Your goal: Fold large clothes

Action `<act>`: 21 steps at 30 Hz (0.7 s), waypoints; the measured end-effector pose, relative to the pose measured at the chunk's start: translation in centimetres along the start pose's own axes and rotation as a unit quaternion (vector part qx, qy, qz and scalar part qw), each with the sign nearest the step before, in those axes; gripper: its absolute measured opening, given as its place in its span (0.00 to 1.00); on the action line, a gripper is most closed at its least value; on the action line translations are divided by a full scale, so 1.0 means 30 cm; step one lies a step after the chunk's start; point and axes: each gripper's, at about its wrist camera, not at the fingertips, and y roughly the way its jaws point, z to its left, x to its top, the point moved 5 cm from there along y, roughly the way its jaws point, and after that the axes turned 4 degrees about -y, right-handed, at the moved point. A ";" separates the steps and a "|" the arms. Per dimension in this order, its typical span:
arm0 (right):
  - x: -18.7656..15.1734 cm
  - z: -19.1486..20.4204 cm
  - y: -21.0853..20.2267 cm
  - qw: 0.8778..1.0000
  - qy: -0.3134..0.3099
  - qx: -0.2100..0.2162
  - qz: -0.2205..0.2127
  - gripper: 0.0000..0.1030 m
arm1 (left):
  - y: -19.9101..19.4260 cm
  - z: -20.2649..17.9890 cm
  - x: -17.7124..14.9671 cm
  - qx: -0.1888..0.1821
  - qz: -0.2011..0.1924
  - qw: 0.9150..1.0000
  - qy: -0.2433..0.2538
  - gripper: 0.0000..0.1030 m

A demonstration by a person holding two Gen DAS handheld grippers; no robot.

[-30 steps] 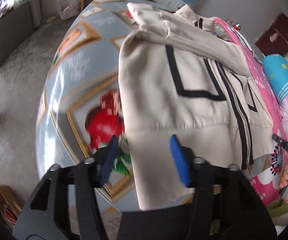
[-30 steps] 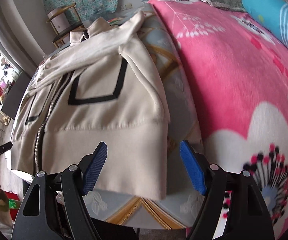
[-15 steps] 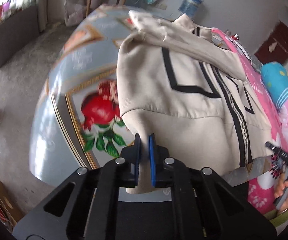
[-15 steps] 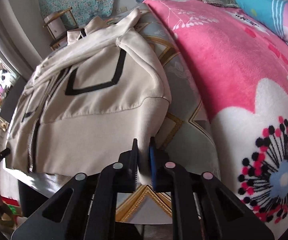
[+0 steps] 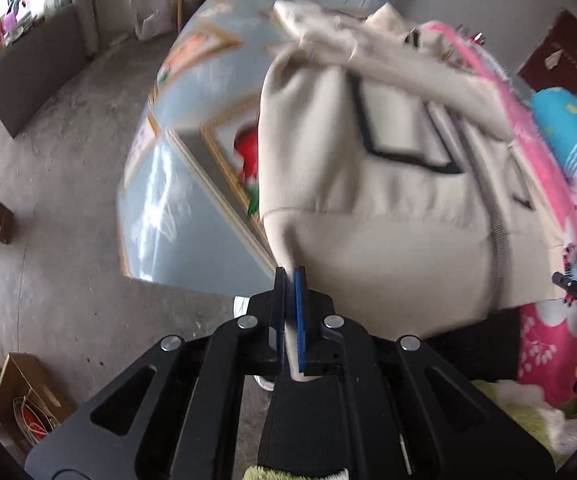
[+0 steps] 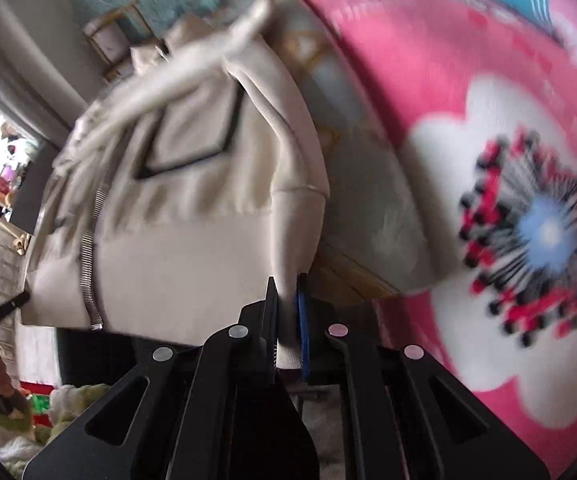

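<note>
You are holding a cream zip-up jacket by its ribbed hem with both tools. Your left gripper is pinching the hem corner, its blue-padded jaws closed together on the fabric, and the jacket is spreading forward and to the right of those jaws over a bed covered with a pale blue sheet printed with gold frames and a red flower. Left of the jaws, grey floor is showing, with a cardboard box low on that side. Your right gripper is clamping the opposite hem corner in the same way, jaws shut on cloth, with the jacket stretching forward and to the left of them; its metal zipper is running down the left part. Right of these jaws, a pink blanket with a large white, red and black flower is lying on the bed. Both views are blurring slightly.
</note>
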 end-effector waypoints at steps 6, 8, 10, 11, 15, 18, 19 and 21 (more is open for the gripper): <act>0.026 0.018 -0.002 1.000 -0.015 -0.008 -0.006 0.10 | -0.004 0.001 0.010 -0.012 0.009 1.000 -0.002 0.08; 0.027 0.013 0.010 1.000 -0.008 -0.008 -0.007 0.10 | 0.016 -0.001 -0.013 -0.012 0.022 1.000 -0.002 0.11; 0.028 0.020 0.009 1.000 -0.004 -0.009 -0.007 0.11 | 0.022 -0.004 -0.030 -0.017 0.025 1.000 -0.002 0.12; 0.030 0.023 0.010 1.000 -0.003 -0.011 -0.008 0.11 | 0.026 0.000 -0.038 -0.018 0.029 0.999 -0.001 0.13; 0.008 0.009 -0.004 1.000 0.003 -0.011 -0.015 0.11 | 0.033 -0.006 -0.041 -0.018 0.035 0.999 0.006 0.13; 0.006 0.012 -0.006 1.000 0.003 -0.014 -0.021 0.11 | 0.010 -0.020 -0.039 -0.030 0.024 0.999 0.016 0.05; 0.005 0.016 -0.011 1.000 0.001 -0.018 -0.025 0.10 | -0.005 -0.025 -0.035 -0.041 0.018 0.999 0.015 0.05; 0.004 0.025 -0.033 0.999 -0.006 -0.023 -0.034 0.09 | -0.029 -0.034 -0.022 -0.058 0.012 0.998 0.011 0.04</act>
